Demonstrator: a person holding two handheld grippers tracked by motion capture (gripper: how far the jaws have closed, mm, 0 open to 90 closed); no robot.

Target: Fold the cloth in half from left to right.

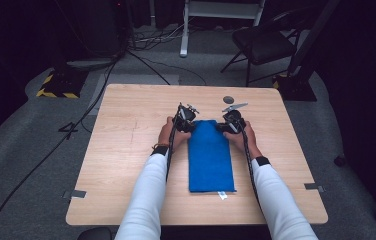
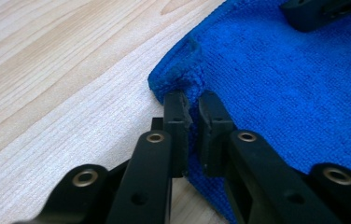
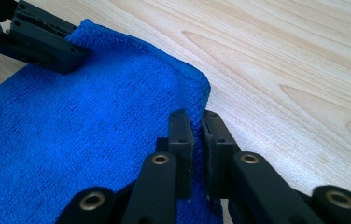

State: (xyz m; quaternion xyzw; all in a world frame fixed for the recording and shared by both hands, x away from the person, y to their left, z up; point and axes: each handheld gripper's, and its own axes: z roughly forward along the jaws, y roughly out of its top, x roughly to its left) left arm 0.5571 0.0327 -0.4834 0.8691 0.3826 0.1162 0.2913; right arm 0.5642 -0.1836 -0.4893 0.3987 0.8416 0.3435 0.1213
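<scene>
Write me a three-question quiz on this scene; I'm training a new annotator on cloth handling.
1. True or false: the blue towel lies crumpled in a heap.
2. What does the left gripper pinch?
A. the towel's edge near a far corner
B. the white tag
C. nothing
3. Which small grey thing lies on the table beyond the right gripper?

Key: 1 false, folded flat; 2 A; 3 a round disc.

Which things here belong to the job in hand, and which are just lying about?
In the job:
- blue towel, folded into a long strip on the table
- left gripper, shut on the towel's far left corner
- right gripper, shut on its far right corner

Lying about:
- small dark disc near the table's far edge
- chair and floor cables beyond the table
</scene>
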